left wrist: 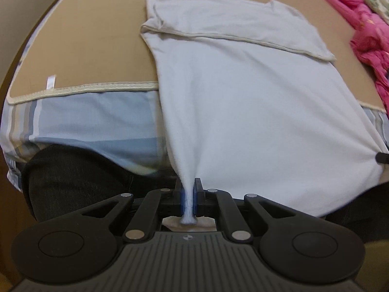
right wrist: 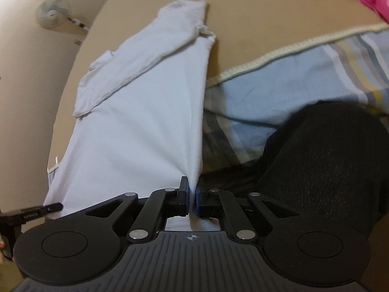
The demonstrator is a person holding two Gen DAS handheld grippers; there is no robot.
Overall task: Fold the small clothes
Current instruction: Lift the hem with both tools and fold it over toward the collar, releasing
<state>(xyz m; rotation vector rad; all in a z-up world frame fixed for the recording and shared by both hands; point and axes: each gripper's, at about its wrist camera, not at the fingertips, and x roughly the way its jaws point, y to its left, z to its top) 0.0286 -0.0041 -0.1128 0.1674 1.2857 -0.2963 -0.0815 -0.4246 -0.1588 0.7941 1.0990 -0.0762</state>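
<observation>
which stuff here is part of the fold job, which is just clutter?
In the job:
white shirt
left gripper, shut on its near corner
right gripper, shut on the other corner
tan mat underneath

Lying about:
pink cloth
striped bedsheet
wall fan

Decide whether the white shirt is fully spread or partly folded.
Partly folded: the white shirt's far part is doubled back, a hemmed edge crossing it.

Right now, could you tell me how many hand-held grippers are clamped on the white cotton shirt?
2: left hand-held gripper on one near corner of the white cotton shirt, right hand-held gripper on the other.
</observation>
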